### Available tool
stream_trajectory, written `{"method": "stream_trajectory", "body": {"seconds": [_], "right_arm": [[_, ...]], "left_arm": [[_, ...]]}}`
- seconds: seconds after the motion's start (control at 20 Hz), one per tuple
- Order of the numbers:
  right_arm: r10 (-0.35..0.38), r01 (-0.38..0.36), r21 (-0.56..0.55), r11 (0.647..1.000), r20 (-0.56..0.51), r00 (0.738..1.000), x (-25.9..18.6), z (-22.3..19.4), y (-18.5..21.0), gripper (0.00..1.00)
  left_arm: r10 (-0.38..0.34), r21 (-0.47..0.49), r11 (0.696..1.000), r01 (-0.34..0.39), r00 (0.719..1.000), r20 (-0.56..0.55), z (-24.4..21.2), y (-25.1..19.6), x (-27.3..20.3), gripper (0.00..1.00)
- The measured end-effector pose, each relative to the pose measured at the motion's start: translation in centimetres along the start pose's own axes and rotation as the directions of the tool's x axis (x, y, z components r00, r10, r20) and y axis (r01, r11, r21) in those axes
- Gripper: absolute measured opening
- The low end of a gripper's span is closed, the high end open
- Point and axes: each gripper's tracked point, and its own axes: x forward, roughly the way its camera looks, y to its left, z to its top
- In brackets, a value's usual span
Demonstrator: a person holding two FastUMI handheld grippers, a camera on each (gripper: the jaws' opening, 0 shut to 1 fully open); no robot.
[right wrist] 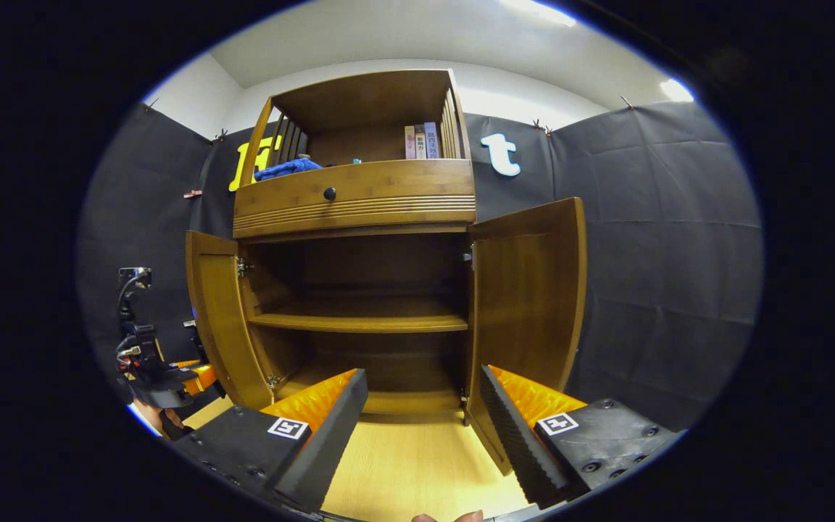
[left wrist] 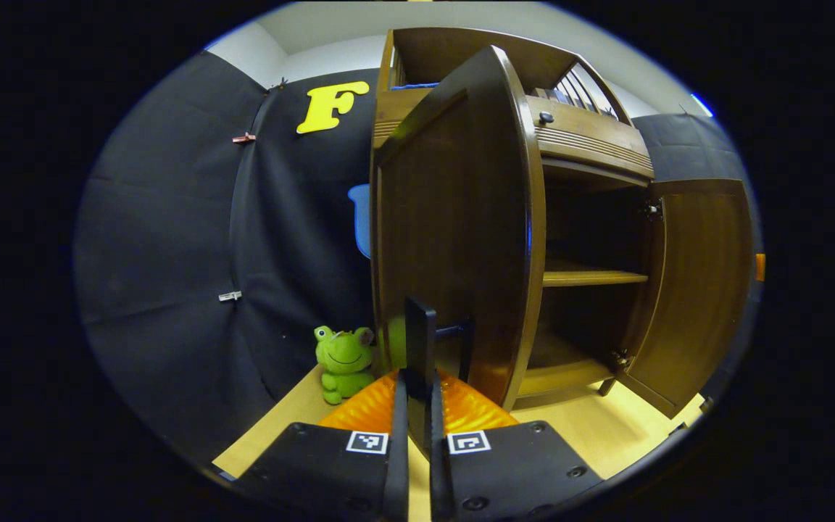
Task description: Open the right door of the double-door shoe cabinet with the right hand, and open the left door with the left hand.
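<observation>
Left gripper view looks at the shoe cabinet (left wrist: 584, 145) from close in. The left door (left wrist: 461, 217) fills the middle, swung out so its free edge (left wrist: 530, 239) points toward the camera and runs top to bottom. The left hand-held gripper (left wrist: 419, 341) sits at the bottom centre, fingers drawn together on a dark handle (left wrist: 421, 341) that stands upright on the door face, directly ahead. Both fingers appear to press on it. Beyond the door's edge, the shelf (left wrist: 591, 277) inside and the right door (left wrist: 700, 290), swung wide, are visible. A green frog toy (left wrist: 343, 361) sits on the floor (left wrist: 606, 435) to the left of the cabinet.

Right gripper view faces the cabinet square on from farther back. Both doors stand open, left door (right wrist: 218, 319) and right door (right wrist: 530, 304) angled outward, with the shelf (right wrist: 359, 322) bare between them. The right hand-held gripper (right wrist: 425, 428) has its fingers wide apart, holding nothing, well clear of the right door, which lies ahead and slightly right. The left hand-held gripper (right wrist: 149, 373) shows at far left, beside the left door.

Judging from this, both doors are open and the task looks nearly done. The left one is the nearer to its door, so what remains is likely letting go of the handle and drawing back along the door's face.
</observation>
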Motion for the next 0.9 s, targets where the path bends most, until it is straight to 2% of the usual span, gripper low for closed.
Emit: {"method": "stream_trajectory", "body": {"seconds": [0.2, 0.5, 0.65, 0.7, 0.75, 0.8, 0.85, 0.9], "right_arm": [[0.005, -0.005, 0.002, 1.000, -0.002, 1.000, -0.3, 0.1, 1.9, 1.00], [0.002, -0.002, -0.006, 1.000, 0.007, 1.000, -1.0, 0.2, 4.2, 1.00], [-0.005, 0.005, -0.011, 1.000, 0.006, 1.000, -1.3, 0.1, 4.8, 1.00], [-0.009, 0.009, -0.011, 1.000, 0.005, 1.000, -1.4, 0.0, 4.9, 1.00], [-0.011, 0.011, -0.010, 1.000, 0.006, 1.000, -1.3, 0.0, 5.0, 0.99], [-0.014, 0.014, -0.010, 1.000, 0.007, 1.000, -1.3, 0.0, 5.1, 0.99], [-0.013, 0.013, -0.009, 1.000, 0.007, 1.000, -1.3, 0.0, 5.3, 0.99], [-0.011, 0.011, -0.008, 1.000, 0.005, 1.000, -1.2, 0.0, 5.5, 0.99]], "left_arm": [[0.024, -0.008, 1.000, -0.024, 1.000, -0.006, -0.5, 3.1, -0.6, 0.12], [0.020, -0.029, 0.999, -0.020, 1.000, -0.002, -0.6, 6.9, -0.6, 0.05], [-0.012, -0.037, 0.999, 0.012, 1.000, 0.003, -0.6, 7.7, -0.9, 0.05], [-0.019, -0.036, 0.999, 0.020, 1.000, 0.007, -0.5, 7.9, -1.1, 0.12], [-0.018, -0.033, 0.999, 0.018, 1.000, 0.013, -0.5, 8.2, -1.2, 0.05], [-0.021, -0.033, 0.999, 0.021, 1.000, 0.016, -0.4, 8.3, -1.2, 0.12], [-0.026, -0.034, 0.999, 0.026, 1.000, 0.016, -0.4, 8.3, -1.3, 0.08], [-0.029, -0.033, 0.999, 0.029, 0.999, 0.017, -0.3, 8.4, -1.5, 0.10]]}}
